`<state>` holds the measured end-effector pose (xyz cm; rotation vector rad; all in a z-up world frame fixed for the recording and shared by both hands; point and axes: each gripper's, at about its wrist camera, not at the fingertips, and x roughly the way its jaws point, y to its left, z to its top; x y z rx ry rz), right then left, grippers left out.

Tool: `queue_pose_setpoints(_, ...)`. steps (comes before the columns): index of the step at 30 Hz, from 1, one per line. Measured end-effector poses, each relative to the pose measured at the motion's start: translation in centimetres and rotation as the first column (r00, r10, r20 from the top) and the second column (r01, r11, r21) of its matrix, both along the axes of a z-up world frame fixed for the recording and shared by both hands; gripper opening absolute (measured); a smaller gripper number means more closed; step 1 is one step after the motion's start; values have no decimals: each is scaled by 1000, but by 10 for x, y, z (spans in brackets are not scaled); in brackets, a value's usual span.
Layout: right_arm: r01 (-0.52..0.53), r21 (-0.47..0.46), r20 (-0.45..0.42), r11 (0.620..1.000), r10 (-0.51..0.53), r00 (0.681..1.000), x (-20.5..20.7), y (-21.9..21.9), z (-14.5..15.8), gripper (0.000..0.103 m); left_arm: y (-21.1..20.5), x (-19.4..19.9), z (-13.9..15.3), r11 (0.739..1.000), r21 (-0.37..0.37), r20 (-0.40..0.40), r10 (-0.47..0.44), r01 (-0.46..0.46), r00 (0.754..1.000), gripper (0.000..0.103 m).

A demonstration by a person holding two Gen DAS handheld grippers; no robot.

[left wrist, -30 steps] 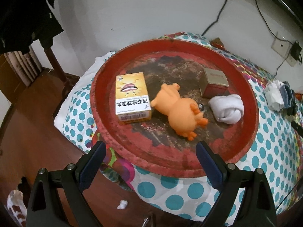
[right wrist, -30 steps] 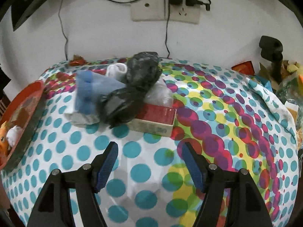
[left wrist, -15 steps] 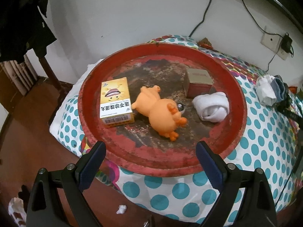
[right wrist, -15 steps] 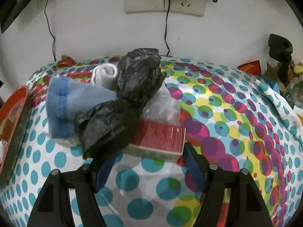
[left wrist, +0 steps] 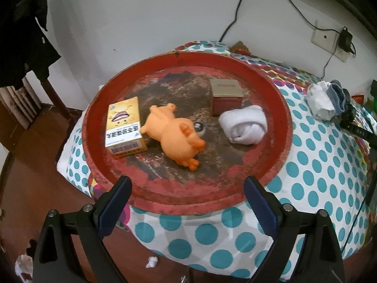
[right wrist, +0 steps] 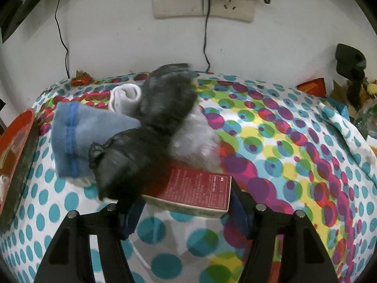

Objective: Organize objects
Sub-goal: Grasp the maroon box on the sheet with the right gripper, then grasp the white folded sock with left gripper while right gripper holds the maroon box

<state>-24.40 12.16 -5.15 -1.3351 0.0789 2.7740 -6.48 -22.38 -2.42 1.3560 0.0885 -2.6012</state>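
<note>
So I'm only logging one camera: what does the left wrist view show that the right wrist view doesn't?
Only the left wrist view shows the yellow cardboard box, orange rubber pig toy and gold-topped red box on the round red tray. Only the right shows the flat red box, black plastic bag and folded blue cloth. Both show the polka-dot tablecloth and the tray.

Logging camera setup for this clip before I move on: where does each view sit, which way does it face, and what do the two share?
Left wrist: on the left gripper, looking forward and down over the round red tray holding a yellow box, orange toy, small box and white sock; its open jaws show.
Right wrist: on the right gripper, facing the wall sockets, close over the red box under a black bag; jaws open, flanking the box.
Shared: the polka-dot cloth, the red tray's rim, the cloth pile.
</note>
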Motion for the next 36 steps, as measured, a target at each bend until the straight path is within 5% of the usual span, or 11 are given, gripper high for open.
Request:
queue_pose_setpoints(15,71,43,11,997,-71,997,50,75,4,66,96,-6,7,971,-43,-21,-236,235,972,97)
queue_pose_setpoints(24,67,30,9,997,-67,998,53,82,4,67,180,-64,3,914,-19,-45,-406,405,913,99)
queue_pose_setpoints(36,66,-6,0,998,-66,998,55,86,4,68,221,-146,-30,895,90,-36,-435,436,900,99)
